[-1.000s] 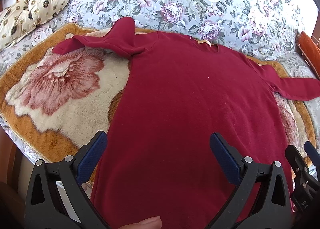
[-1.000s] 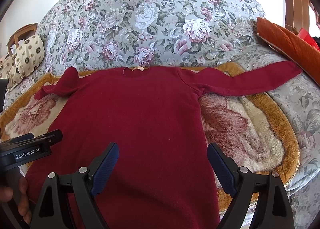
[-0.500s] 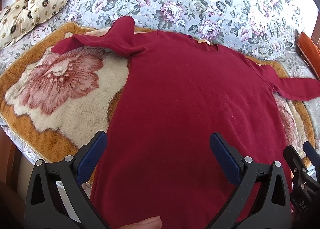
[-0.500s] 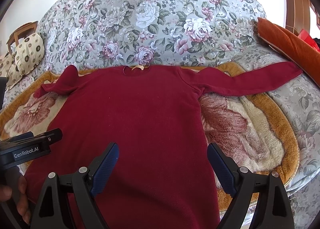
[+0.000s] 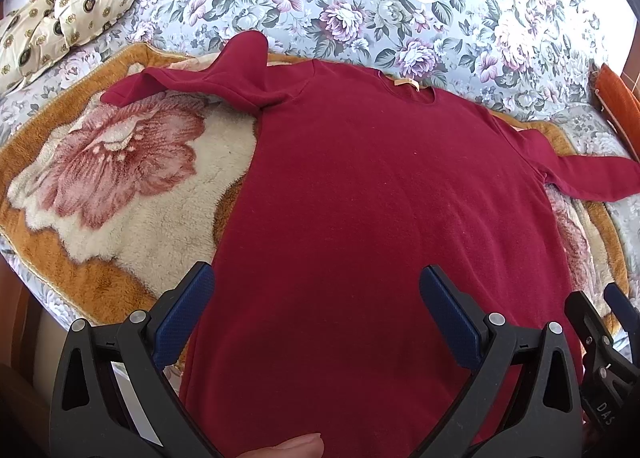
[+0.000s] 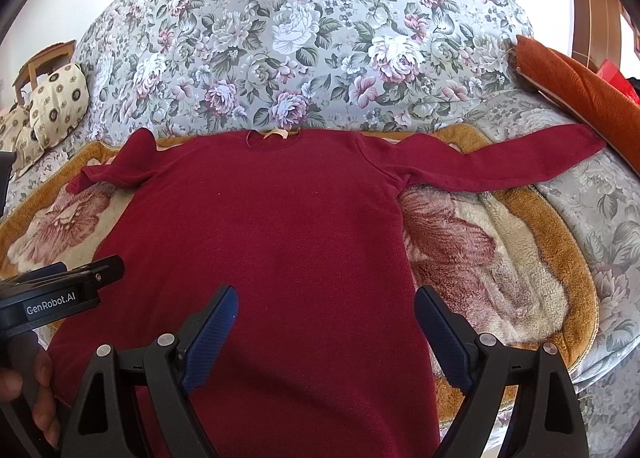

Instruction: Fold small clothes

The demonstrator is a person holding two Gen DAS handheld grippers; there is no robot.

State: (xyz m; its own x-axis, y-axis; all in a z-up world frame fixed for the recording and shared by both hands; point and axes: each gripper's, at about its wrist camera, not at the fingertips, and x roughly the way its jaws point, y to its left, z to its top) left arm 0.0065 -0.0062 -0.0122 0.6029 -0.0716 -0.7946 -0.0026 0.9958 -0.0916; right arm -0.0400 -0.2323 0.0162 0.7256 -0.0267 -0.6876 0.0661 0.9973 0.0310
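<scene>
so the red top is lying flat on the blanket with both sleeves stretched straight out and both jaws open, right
Not quite. Only one sleeve is stretched straight out, as the right wrist view shows. The other sleeve is bunched and folded back on itself near the shoulder, clearest in the left wrist view. The rest holds: the red top lies flat on the blanket, and the left gripper and right gripper are both open.

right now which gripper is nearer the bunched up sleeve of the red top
Left. The left gripper hangs open over the lower body on the side of the bunched sleeve. The right gripper, also open, sits further toward the straight sleeve.
</scene>
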